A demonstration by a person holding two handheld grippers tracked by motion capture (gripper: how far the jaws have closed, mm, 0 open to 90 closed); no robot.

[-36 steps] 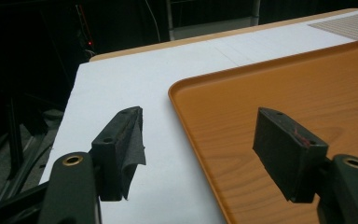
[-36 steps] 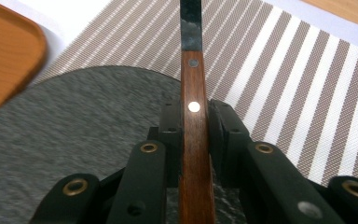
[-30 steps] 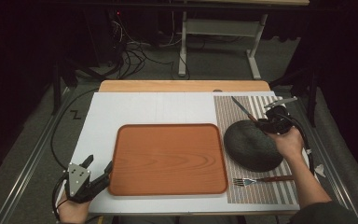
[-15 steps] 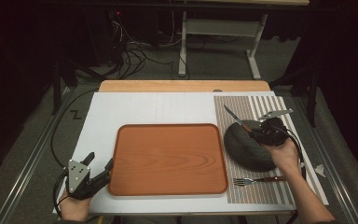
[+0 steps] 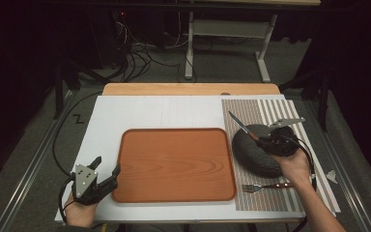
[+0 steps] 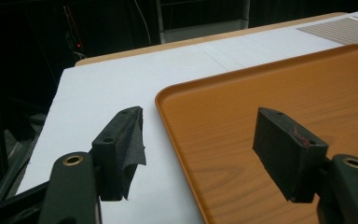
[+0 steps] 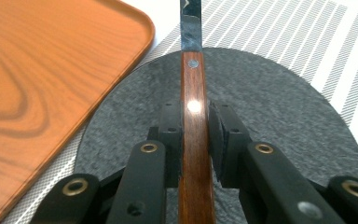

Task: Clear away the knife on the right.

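Observation:
A knife with a wooden handle [image 7: 194, 88] and steel blade [image 5: 237, 123] is clamped between the jaws of my right gripper [image 7: 194, 130], which is shut on the handle. It hovers over a dark round plate [image 5: 251, 154], blade pointing to the far left, toward the tray's corner. A fork [image 5: 265, 186] lies on the striped mat [image 5: 270, 111] just in front of the plate. An orange wooden tray [image 5: 174, 164] lies in the middle of the table. My left gripper [image 5: 105, 175] rests open at the tray's near left corner, with the tray's rim [image 6: 177, 116] between its jaws, untouched.
A white board [image 5: 174, 108] covers the table, with a wooden strip [image 5: 188, 89] along its far edge. A small white scrap [image 5: 331, 176] lies off the mat at the right. Cables and a table frame stand on the floor beyond.
My right hand has carried the knife to the left and nearer, from the plate's far right edge to above the plate. The left gripper has kept still.

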